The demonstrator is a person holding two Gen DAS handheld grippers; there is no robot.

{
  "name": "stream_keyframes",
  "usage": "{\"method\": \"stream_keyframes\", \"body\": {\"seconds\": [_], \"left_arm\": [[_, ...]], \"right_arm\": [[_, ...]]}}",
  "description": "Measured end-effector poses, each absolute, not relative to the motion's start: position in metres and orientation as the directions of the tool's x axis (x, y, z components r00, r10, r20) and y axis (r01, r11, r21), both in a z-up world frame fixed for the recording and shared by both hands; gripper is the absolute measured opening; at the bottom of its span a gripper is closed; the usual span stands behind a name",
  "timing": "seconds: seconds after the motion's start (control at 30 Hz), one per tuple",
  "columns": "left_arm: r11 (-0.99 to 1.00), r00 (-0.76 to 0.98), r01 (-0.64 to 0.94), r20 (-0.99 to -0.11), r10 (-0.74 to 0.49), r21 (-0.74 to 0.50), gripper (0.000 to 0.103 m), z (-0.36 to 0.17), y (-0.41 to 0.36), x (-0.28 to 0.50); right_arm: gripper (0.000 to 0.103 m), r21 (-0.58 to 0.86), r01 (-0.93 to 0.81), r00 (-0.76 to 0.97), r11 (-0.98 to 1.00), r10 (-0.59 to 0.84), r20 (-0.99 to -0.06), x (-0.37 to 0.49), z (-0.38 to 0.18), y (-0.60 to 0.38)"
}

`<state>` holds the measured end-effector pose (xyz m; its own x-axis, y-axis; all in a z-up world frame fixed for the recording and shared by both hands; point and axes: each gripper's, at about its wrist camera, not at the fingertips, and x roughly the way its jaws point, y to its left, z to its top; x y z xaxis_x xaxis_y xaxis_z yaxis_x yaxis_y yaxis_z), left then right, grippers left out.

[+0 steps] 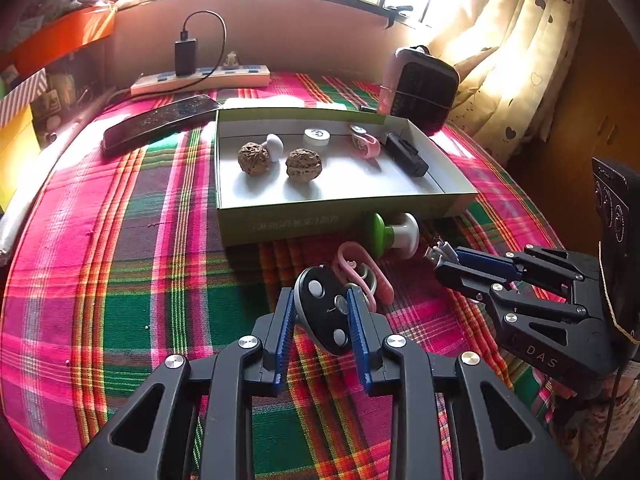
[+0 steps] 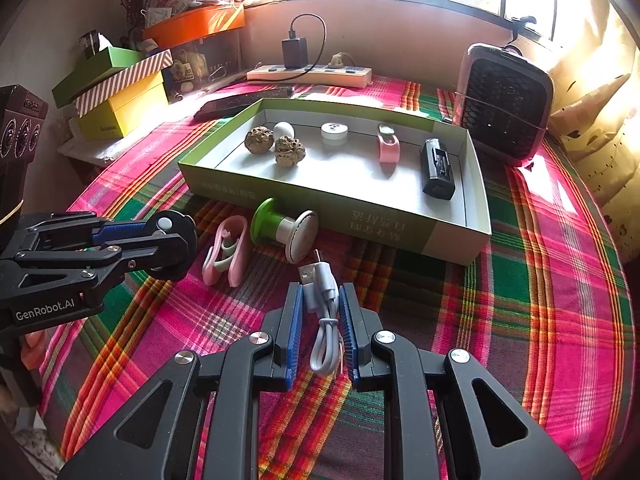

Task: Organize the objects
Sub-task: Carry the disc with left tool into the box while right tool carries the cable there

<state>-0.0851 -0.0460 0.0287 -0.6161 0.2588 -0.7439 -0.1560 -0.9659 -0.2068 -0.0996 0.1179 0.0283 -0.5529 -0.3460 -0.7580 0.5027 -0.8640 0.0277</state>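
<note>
Plaid tablecloth (image 2: pixel 540 280), open cardboard tray (image 2: pixel 478 184) and loose small items.

Held in the tray: a black clip-like device (image 2: pixel 437 172) near the right wall, a pink clip (image 2: pixel 388 146), two walnuts (image 2: pixel 289 150), a white disc (image 2: pixel 334 131), a white knob (image 2: pixel 283 129); bare floor is left along its front. Laid on the cloth before the front wall: a green-and-white suction knob (image 2: pixel 282 228), a second pink clip (image 2: pixel 225 250). A black oval disc (image 1: pixel 326 312) is clamped by the left gripper (image 1: pixel 322 300); a coiled grey USB cable (image 2: pixel 325 312) is clamped by the right gripper (image 2: pixel 320 300).

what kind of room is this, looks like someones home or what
Probably a lived-in home room: a plaid-covered table under a window, with heart-print curtains, a power strip and a small heater.
</note>
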Motion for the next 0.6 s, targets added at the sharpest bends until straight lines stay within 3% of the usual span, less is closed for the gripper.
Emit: {"method": "stream_keyframes", "body": {"seconds": [0.6], "left_arm": [[-0.969, -0.649, -0.161, -0.719, 0.248, -0.188, 0.024, 0.052, -0.050, -0.095]], "right_arm": [[0.019, 0.014, 0.504, -0.592, -0.863, -0.358, -0.722, -0.111, 0.055, 0.119]]}}
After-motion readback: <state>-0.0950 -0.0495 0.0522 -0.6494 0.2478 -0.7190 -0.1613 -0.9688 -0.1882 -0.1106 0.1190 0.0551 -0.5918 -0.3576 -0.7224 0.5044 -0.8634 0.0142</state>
